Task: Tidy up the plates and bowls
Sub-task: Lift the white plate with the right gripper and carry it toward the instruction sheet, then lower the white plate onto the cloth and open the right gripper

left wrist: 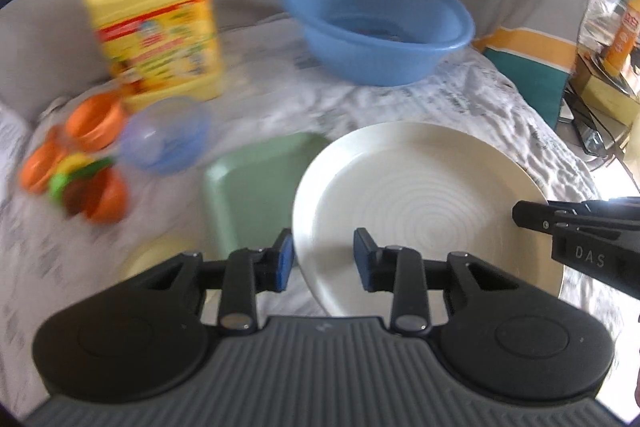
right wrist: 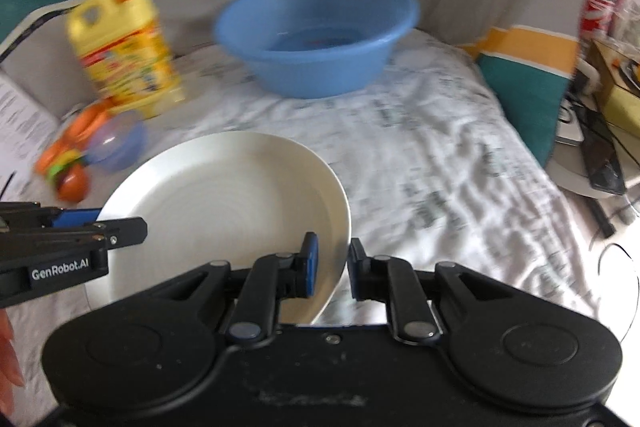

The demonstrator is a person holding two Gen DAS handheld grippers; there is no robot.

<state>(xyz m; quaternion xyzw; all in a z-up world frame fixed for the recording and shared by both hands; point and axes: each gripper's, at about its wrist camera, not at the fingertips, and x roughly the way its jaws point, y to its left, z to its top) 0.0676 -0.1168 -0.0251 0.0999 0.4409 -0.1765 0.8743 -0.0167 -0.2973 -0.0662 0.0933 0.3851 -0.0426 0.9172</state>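
A large white plate (left wrist: 420,203) is held up over the cloth-covered table, and it also shows in the right wrist view (right wrist: 224,199). My right gripper (right wrist: 331,263) is shut on the plate's right rim. My left gripper (left wrist: 323,261) is open, its jaws on either side of the plate's left rim without pinching it. A green square plate (left wrist: 256,195) lies under the white plate's left side. A clear blue bowl (left wrist: 166,135) and orange bowls (left wrist: 94,123) sit to the left. A pale yellow plate (left wrist: 152,259) peeks out by my left finger.
A blue plastic basin (left wrist: 376,23) stands at the back, seen also in the right wrist view (right wrist: 316,31). A yellow detergent bottle (left wrist: 154,23) stands back left. Toy food (left wrist: 80,179) lies beside the orange bowls. Cluttered items (right wrist: 600,75) are off the table's right edge.
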